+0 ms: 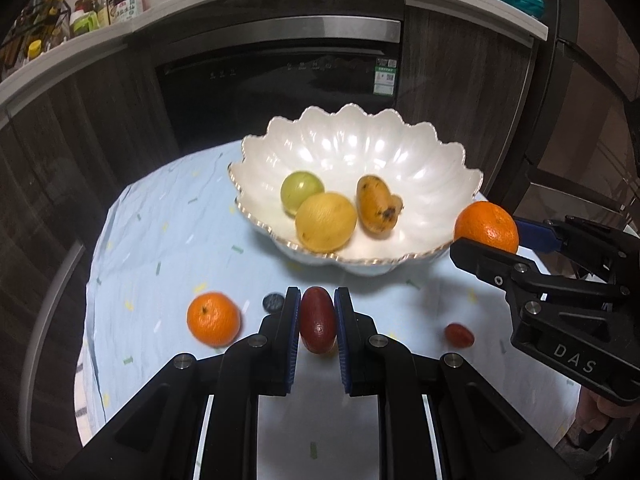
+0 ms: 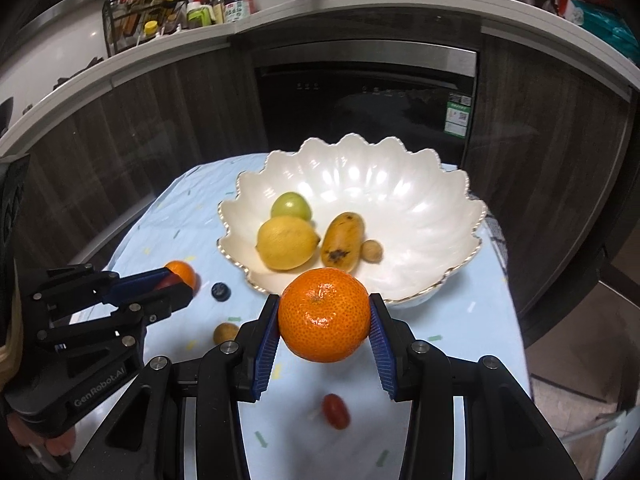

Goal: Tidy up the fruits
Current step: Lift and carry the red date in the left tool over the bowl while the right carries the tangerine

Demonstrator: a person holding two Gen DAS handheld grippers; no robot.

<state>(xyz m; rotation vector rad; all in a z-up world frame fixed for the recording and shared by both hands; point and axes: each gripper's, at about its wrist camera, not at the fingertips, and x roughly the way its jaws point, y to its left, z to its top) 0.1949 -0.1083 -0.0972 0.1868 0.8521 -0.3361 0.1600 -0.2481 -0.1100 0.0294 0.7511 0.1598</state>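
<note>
My left gripper is shut on a dark red oval fruit, held above the light blue cloth. My right gripper is shut on an orange, just in front of the white scalloped bowl. In the bowl lie a green fruit, a lemon, a spotted yellow fruit and a small brown one. Loose on the cloth are a second orange, a dark blue berry, a small red tomato and a small brown fruit.
The small table stands close to a dark built-in oven and wood cabinets. Above them, a white counter carries bottles and a spice rack. The cloth's edges drop off at the left and right. A hand holds the left gripper.
</note>
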